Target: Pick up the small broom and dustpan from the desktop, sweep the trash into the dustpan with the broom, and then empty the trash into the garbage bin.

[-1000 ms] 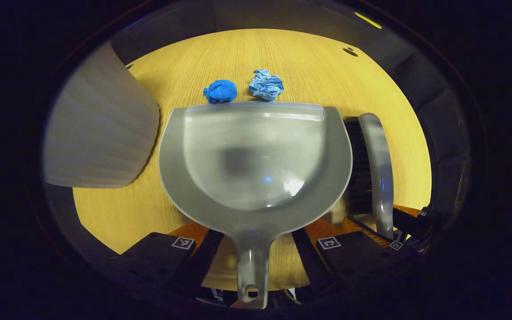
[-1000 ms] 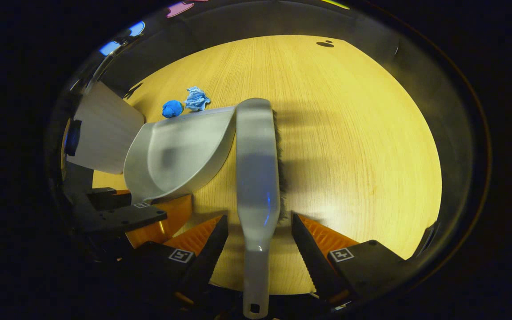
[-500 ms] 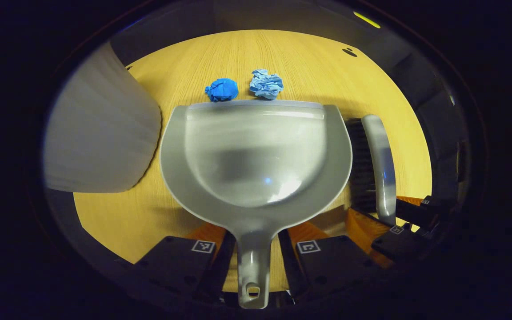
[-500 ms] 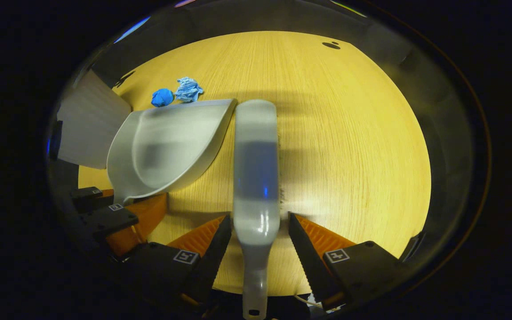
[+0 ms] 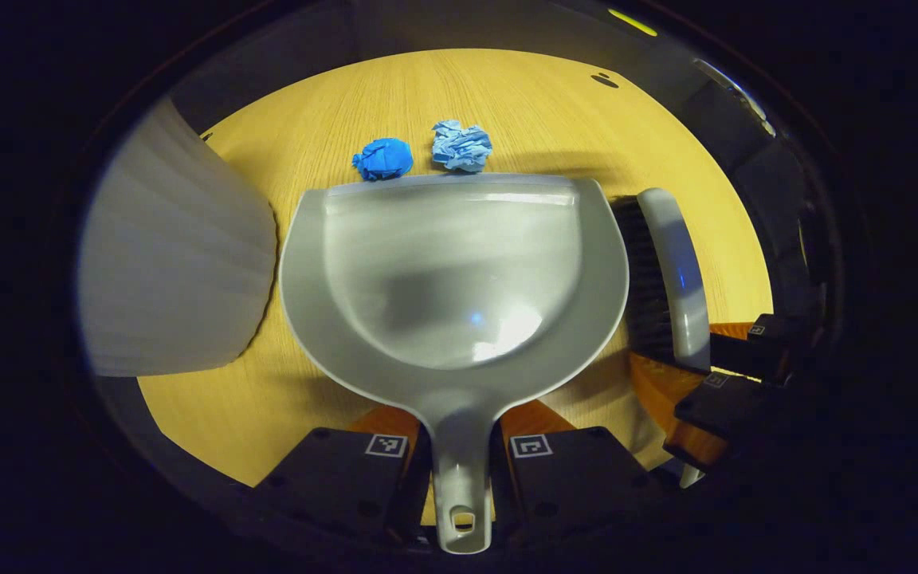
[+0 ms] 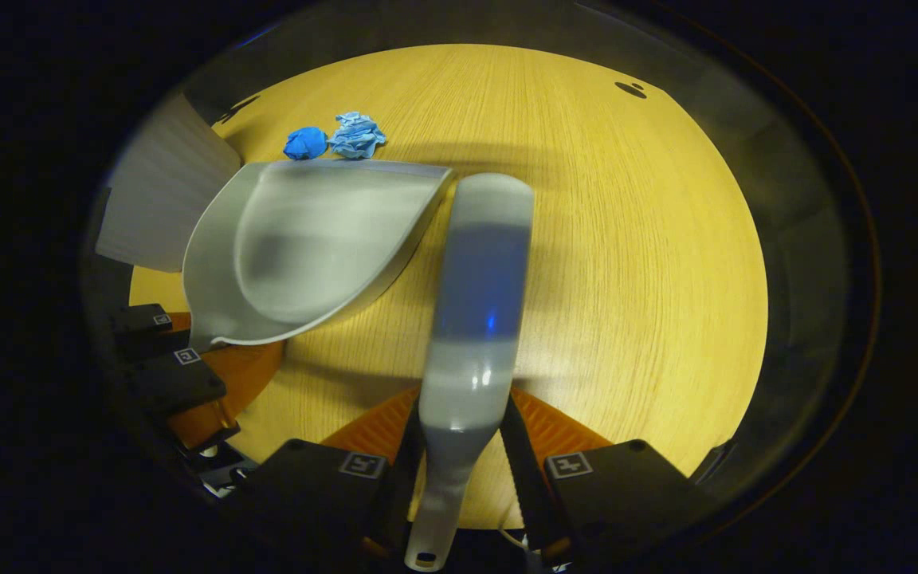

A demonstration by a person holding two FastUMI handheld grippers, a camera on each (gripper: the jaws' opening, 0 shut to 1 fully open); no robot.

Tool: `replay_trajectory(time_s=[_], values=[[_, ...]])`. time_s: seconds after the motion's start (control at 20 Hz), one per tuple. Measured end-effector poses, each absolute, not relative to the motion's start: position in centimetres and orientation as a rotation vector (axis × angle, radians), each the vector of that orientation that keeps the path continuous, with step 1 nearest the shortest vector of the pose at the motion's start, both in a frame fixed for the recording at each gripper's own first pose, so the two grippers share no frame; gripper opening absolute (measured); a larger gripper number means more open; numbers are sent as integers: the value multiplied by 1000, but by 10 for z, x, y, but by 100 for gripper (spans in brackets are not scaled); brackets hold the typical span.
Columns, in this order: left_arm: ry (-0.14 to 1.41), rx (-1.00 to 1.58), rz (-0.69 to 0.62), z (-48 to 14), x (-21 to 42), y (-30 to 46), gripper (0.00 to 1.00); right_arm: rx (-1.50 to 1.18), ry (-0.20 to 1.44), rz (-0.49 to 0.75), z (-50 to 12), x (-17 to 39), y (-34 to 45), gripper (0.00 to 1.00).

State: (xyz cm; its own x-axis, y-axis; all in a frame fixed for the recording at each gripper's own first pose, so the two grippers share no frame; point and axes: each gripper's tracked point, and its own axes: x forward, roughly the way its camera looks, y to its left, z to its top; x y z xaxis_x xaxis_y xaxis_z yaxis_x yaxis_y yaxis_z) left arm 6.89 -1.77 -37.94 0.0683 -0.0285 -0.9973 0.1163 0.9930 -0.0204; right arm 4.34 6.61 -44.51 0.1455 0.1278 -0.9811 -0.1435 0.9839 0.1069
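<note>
The grey dustpan (image 5: 459, 271) lies on the wooden table with its lip toward two crumpled balls of paper, a dark blue one (image 5: 383, 158) and a pale blue one (image 5: 460, 146). My left gripper (image 5: 459, 434) is shut on the dustpan's handle. Right of the pan lies the grey broom (image 5: 670, 271). In the right gripper view, the broom (image 6: 479, 303) points away from me and my right gripper (image 6: 459, 446) is shut on its handle. There the dustpan (image 6: 307, 239) sits to its left, with the dark ball (image 6: 305, 143) and pale ball (image 6: 357, 134) beyond.
A pale ribbed garbage bin (image 5: 180, 263) stands left of the dustpan, close to its side, and shows again as the bin (image 6: 164, 199) in the right gripper view. A small dark hole (image 5: 605, 80) marks the table's far right. Bare wood (image 6: 650, 263) stretches right of the broom.
Both grippers' fingers closed in from wide open: the left onto the dustpan handle, the right onto the broom handle. The broom now leans slightly to the right.
</note>
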Motion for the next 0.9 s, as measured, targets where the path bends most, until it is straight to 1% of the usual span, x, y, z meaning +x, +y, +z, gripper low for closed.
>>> replay_trajectory(time_s=[0.05, 0.1, 0.15, 0.2, 0.25, 0.3, 0.35, 0.4, 0.45, 0.55, 0.7, 0.85, 0.9], values=[[1493, 81, -124, -379, 70, -18, 30, -15, 1403, 199, -443, 43, 67, 41], [1489, 85, -137, -379, 69, -17, 30, -22, 1400, 219, -444, 42, 67, 45], [1490, 94, -150, -378, 68, -17, 29, -27, 1407, 239, -444, 43, 68, 40], [1496, 109, -158, -378, 66, -15, 29, -15, 1426, 240, -445, 41, 67, 38], [1499, 129, -167, -378, 67, -13, 28, -1, 1439, 240, -445, 41, 67, 33], [1494, 146, -175, -377, 65, -9, 28, 2, 1459, 253, -444, 37, 67, 32], [1483, 151, -186, -380, 65, -6, 27, -13, 1465, 273, -441, 34, 63, 26], [1481, 155, -193, -379, 61, -1, 27, -27, 1462, 291, -437, 31, 59, 14], [1483, 157, -202, -379, 55, 5, 26, -38, 1437, 297, -430, 34, 55, 21], [1482, 176, -217, -380, 45, 18, 26, -53, 1375, 297, -413, 51, 47, 20], [1485, 186, -233, -376, 30, 30, 26, -37, 1272, 311, -383, 99, 51, 20], [1480, 235, -260, -373, 20, 31, 26, -99, 1207, 295, -379, 154, 52, 20], [1475, 253, -260, -373, 18, 32, 26, -112, 1207, 312, -381, 165, 57, 20]])
